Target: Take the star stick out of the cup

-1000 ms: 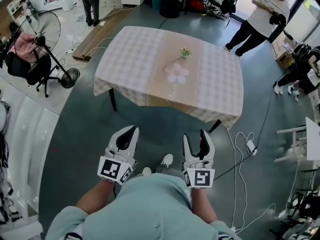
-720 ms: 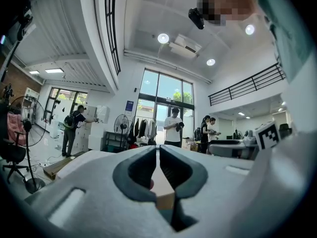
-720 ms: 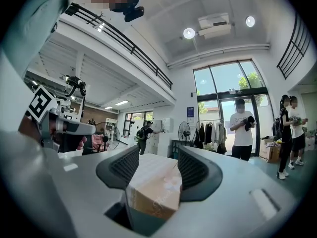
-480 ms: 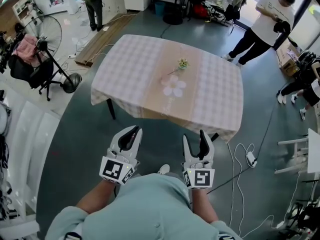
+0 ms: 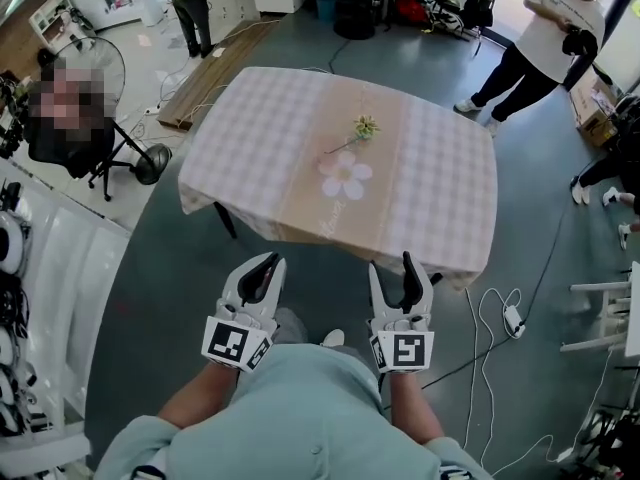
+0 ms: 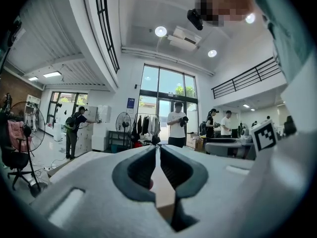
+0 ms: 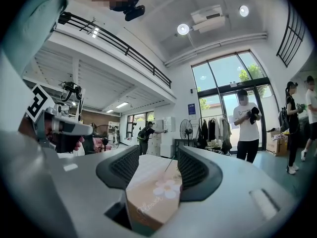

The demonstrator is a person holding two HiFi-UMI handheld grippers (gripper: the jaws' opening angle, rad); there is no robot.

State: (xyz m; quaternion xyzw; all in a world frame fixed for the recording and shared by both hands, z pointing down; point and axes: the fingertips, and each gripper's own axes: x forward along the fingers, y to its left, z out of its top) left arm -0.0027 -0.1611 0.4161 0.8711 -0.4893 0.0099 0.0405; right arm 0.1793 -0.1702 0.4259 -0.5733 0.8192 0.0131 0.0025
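Both tools hang low in front of me, short of the table (image 5: 250, 128), and neither has hold of anything. The left gripper (image 5: 268, 261) has its jaws drawn together, tip against tip, with only a thin slit behind them. The right gripper (image 5: 392, 265) stands with its jaws parted wide, and through that gap I see the table's beige runner (image 5: 335, 213) and its flower print (image 5: 346, 176).

The star stick (image 5: 364, 126) sits well ahead of both tools, out past the flower print near the middle of the table. From the right gripper it lies almost dead ahead, a touch to the left; from the left gripper it lies ahead and clearly off to the right. Its thin stem slants, the pale green head farther from me and to the right, the lower end trailing nearer and to the left. The cup itself is too small for me to make out.

I judge the right gripper the nearer and better lined up, and it is already open. The reach has to carry it forward over the table's near edge, with the jaws turned across that slanting stem.
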